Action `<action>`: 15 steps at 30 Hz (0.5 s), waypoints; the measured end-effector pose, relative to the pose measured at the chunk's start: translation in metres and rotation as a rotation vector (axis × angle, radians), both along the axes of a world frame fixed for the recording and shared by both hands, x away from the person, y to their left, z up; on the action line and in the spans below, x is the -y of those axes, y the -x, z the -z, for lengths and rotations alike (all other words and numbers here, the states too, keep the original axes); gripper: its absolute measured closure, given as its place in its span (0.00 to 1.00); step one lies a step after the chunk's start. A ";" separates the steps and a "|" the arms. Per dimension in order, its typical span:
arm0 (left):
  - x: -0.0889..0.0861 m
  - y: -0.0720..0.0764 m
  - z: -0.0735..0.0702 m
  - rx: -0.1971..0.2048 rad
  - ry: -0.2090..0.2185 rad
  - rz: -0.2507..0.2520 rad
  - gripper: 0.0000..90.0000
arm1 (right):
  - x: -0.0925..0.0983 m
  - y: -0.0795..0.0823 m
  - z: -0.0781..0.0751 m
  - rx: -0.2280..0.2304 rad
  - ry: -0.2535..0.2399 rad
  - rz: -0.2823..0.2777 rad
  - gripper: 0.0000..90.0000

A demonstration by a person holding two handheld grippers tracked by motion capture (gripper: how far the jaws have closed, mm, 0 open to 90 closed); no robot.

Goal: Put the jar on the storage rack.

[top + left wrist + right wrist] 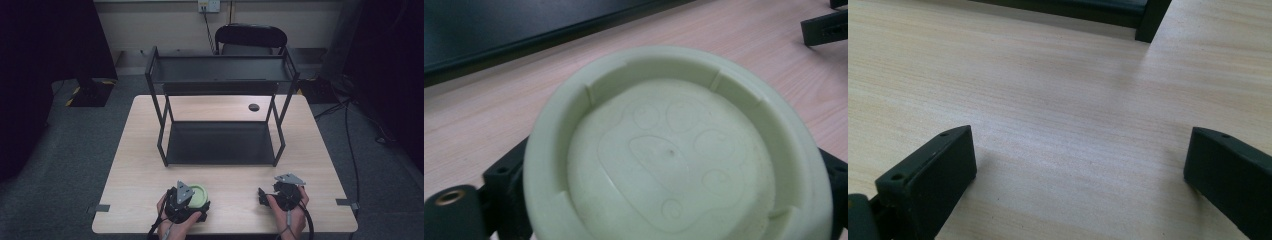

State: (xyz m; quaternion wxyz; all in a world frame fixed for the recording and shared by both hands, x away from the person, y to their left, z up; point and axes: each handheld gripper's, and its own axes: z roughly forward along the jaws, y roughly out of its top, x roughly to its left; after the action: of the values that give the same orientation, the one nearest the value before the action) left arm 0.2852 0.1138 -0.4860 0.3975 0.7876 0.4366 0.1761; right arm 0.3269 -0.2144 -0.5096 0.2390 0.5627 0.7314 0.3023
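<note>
Your left tongs (192, 200) grip the green bowl (198, 194) at the lower middle, right tongs (1078, 175) spread wide, pale wood tabletop (140, 175), black rack (220, 142) at center, grey floor (65, 165).

Your high view is dim at the sides, where the room goes almost black, but the table (225, 175) is lit softly from above. The rack (220, 115) drops a faint shadow under itself. That picture is a little grainy. In your left gripper view the green bowl (674, 150) is very close, pale and a bit blurry. Your right gripper view is bright, with soft shadows beside the jaws.
</note>
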 end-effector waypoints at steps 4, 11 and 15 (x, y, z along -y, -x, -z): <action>0.000 -0.001 -0.001 -0.001 -0.007 -0.003 0.12 | 0.000 0.000 0.000 0.000 0.000 0.000 0.00; -0.002 -0.001 -0.004 0.009 -0.011 -0.013 0.12 | 0.000 0.000 0.000 -0.001 -0.001 0.000 0.00; -0.003 -0.002 -0.009 0.015 -0.009 -0.013 0.12 | 0.000 0.000 0.000 -0.001 -0.001 0.000 0.00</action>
State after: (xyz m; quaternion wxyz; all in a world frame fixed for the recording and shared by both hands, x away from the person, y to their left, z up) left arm 0.2876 0.1169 -0.4773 0.3961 0.7853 0.4377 0.1865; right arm 0.3269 -0.2145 -0.5096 0.2385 0.5629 0.7313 0.3024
